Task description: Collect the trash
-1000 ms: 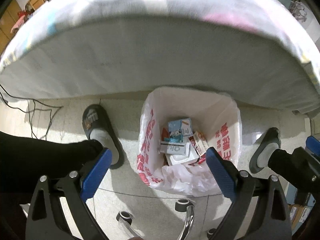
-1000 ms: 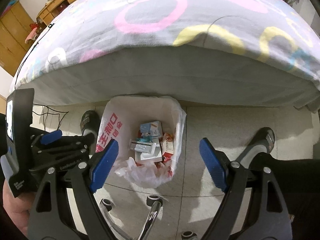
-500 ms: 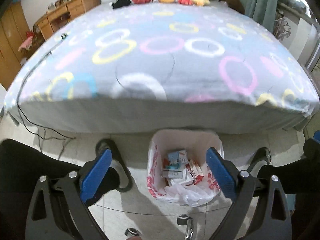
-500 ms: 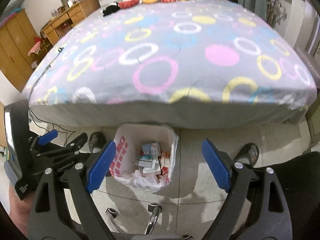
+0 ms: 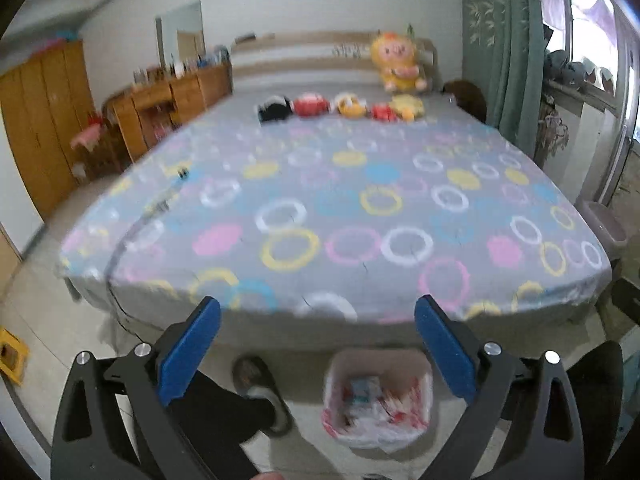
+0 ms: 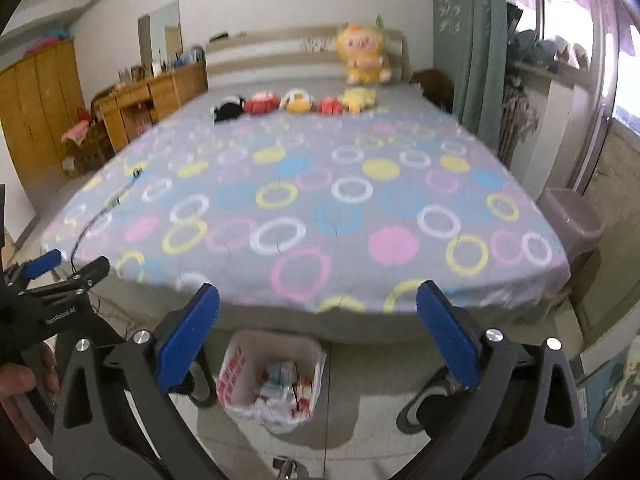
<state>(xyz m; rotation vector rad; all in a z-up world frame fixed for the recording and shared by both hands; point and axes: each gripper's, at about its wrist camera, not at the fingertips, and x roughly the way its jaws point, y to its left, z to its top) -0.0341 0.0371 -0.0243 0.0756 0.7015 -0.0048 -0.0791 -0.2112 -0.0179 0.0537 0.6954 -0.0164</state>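
On the floor at the foot of the bed sits the trash bin (image 5: 378, 396), lined with a white bag printed in red and already holding small cartons and wrappers; in my right view the same bin (image 6: 272, 376) stands low and left of centre. It lies below and ahead of both claws, close against the bed's (image 5: 340, 216) near edge, between my two slippered feet. My left claw (image 5: 316, 344) is spread wide with nothing between its blue pads (image 5: 188, 350), and the bin shows low in the gap, nearer the right-hand pad. My right claw (image 6: 318, 338) is just as wide and just as empty, with the bin under its left-hand pad (image 6: 186, 338); the left claw shows at that view's far left edge. So the bin sits between the two claws, and I judge neither arm much the nearer. Both cameras look out level over the ringed bedcover, and I can make out no loose trash on it through the blur, only plush toys (image 5: 340, 106) lined up near the headboard and a dark cable (image 6: 94, 216) trailing off the left side. I think the coming move turns on finding a piece worth picking up, since whatever I grab must travel back down toward me to reach the bin.
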